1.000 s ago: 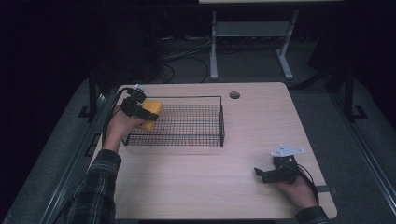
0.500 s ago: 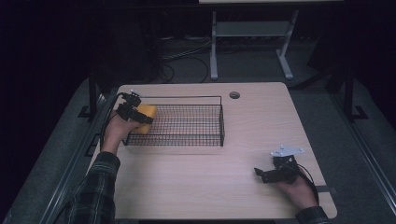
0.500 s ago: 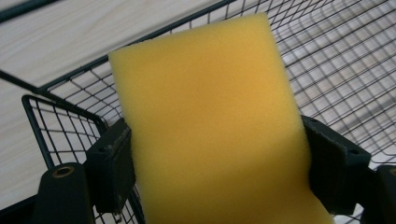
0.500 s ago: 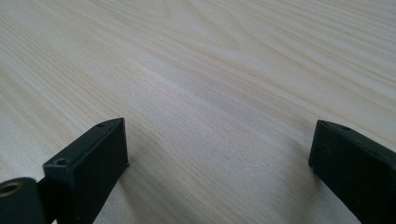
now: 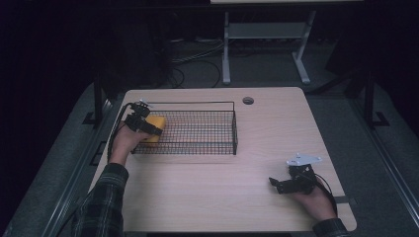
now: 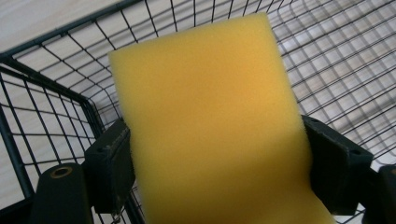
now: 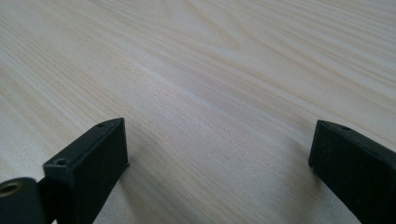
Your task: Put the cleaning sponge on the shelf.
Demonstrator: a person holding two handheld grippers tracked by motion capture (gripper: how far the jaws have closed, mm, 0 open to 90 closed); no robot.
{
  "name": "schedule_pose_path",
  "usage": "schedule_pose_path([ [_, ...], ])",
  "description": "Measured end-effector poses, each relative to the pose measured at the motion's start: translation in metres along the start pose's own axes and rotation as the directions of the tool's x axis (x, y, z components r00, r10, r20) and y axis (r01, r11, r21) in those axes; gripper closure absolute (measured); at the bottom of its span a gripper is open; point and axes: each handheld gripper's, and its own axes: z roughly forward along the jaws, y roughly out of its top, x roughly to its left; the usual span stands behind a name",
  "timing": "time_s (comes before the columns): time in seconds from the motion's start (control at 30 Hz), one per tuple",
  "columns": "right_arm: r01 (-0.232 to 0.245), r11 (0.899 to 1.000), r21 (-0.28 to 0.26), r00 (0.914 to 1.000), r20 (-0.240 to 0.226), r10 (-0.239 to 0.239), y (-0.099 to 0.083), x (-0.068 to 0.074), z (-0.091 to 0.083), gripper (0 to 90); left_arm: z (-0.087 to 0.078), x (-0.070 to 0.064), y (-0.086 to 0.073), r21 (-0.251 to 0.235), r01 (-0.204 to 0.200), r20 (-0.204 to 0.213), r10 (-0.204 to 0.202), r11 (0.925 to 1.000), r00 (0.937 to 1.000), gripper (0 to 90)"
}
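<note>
Since the earlier frames, the left gripper (image 5: 143, 124) has been carried a little toward the lower left of the high view, and the yellow sponge (image 5: 154, 129) has gone down with it at the left end of the wire basket (image 5: 207, 146). No movement is seen in the right gripper (image 5: 286, 183), which stays at the lower right of the frame.

The sponge is held between the two black jaws of the left gripper (image 6: 212, 168), which are pressed against its two long sides, as is seen in the left gripper view. The sponge (image 6: 210, 121) is shown there tilted, with its far end toward the top of the frame and the basket mesh (image 6: 336, 56) behind and below it. It seems to be inside the basket, at the left wall, but whether it touches the basket floor cannot be told from these views.

In the right gripper view, the jaws of the right gripper (image 7: 219, 154) are kept wide apart and nothing is held between them. Bare wooden table (image 7: 210, 70) is seen under them. In the high view this gripper is well apart from the basket, on the table (image 5: 207, 197).
</note>
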Motion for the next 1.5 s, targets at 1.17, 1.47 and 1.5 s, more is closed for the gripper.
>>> schedule_pose_path([
  [1.17,0.000,1.000,0.000,1.0000,0.001,0.000,0.000,0.000,0.000,3.7,-0.041,-0.012,-0.021,-0.085,-0.020,-0.020,0.018,0.9962,0.9996,13.2],
  [1.47,-0.002,1.000,0.000,1.0000,0.002,0.002,0.000,0.000,0.000,3.7,-0.063,-0.028,-0.032,-0.135,-0.047,-0.023,0.044,0.9898,0.9988,13.4],
  [1.5,-0.002,1.000,0.000,1.0000,0.002,0.002,0.000,0.000,0.000,3.7,-0.065,-0.030,-0.034,-0.139,-0.050,-0.023,0.047,0.9891,0.9986,13.4],
])
